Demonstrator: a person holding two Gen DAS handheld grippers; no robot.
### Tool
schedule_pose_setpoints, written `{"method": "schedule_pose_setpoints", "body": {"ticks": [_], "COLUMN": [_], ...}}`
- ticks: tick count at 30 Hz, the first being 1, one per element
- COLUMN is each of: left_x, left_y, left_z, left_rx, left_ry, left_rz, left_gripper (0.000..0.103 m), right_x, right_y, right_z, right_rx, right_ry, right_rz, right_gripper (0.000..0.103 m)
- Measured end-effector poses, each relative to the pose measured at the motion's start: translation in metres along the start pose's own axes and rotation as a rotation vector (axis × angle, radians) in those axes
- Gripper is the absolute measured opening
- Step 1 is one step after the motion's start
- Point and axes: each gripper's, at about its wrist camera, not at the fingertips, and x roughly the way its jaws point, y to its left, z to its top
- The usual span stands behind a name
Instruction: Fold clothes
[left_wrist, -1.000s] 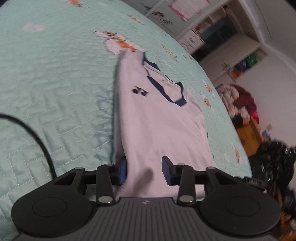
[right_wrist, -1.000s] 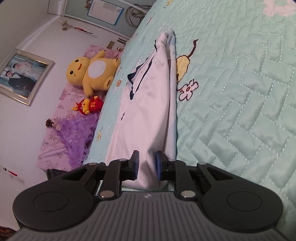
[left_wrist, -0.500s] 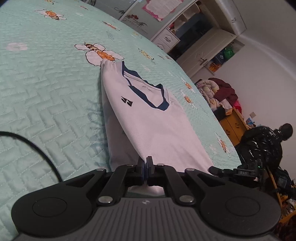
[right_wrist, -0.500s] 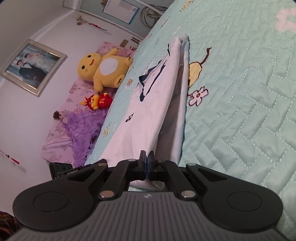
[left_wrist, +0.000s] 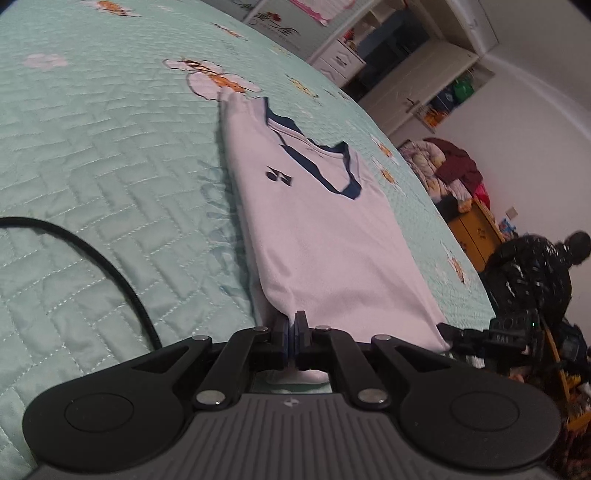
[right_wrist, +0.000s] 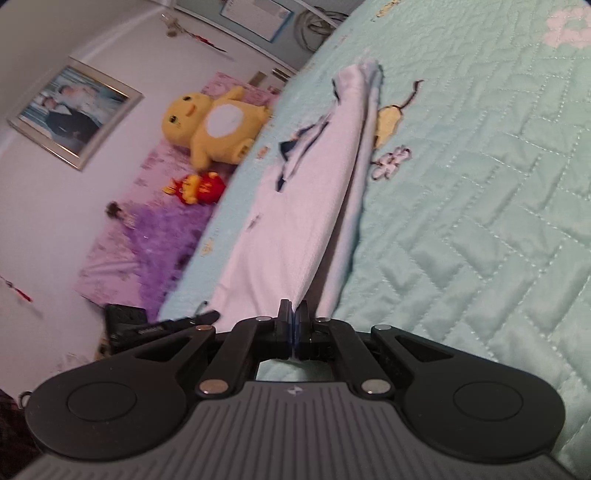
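A white shirt with a navy V-neck collar and a small dark logo lies lengthwise on the mint quilted bed, its sides folded in. My left gripper is shut on the shirt's near hem at its left corner. In the right wrist view the same white shirt stretches away from me, and my right gripper is shut on the hem's right corner, lifting the top layer a little off the layer beneath. The other gripper's tip shows at each view's edge.
A black cable curves over the quilt left of the shirt. A yellow plush toy, a red plush and a purple cover lie at the bed's head. Cupboards, piled clothes and a person in black stand beyond the bed.
Both grippers closed from open onto the shirt's near hem corners. Each has since rolled slightly, and the hem's top layer is raised a bit.
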Motion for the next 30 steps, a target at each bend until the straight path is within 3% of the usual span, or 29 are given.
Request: {"method": "schedule_pose_setpoints", "body": {"ticks": [4,6,8,11,15,20,25,30], "left_x": [-0.005,-0.02,-0.037,-0.04,0.001,0.066,0.109,0.131], "left_y": [-0.002,-0.003,-0.003,0.001,0.0,0.0,-0.004,0.003], "left_z": [0.003,0.007,0.013,0.038,0.089,0.149,0.183,0.191], "left_rx": [-0.009,-0.029,-0.063,-0.079,0.007,0.184,0.345,0.391], "left_ry": [-0.011,-0.067,-0.144,-0.23,-0.223,-0.219,-0.195,-0.122], "left_rz": [0.043,0.077,0.102,0.122,0.183,0.23,0.246,0.25], "left_gripper": [0.005,0.01,0.017,0.034,0.035,0.035,0.035,0.034], "right_x": [-0.001,-0.006,-0.013,-0.016,0.018,0.081,0.115,0.13], "right_y": [0.0,0.006,0.01,0.01,0.005,0.004,0.0,-0.005], "right_z": [0.006,0.012,0.026,0.06,0.122,0.185,0.214,0.221], "right_rx": [-0.001,-0.037,-0.059,-0.077,-0.114,-0.225,-0.277,-0.333], "right_ry": [0.015,0.016,-0.037,-0.139,-0.212,-0.202,-0.192,-0.155], "right_rz": [-0.009,-0.035,-0.055,-0.074,-0.142,-0.233,-0.246,-0.25], "right_gripper": [0.001,0.006,0.014,0.016,0.017,0.024,0.025,0.025]}}
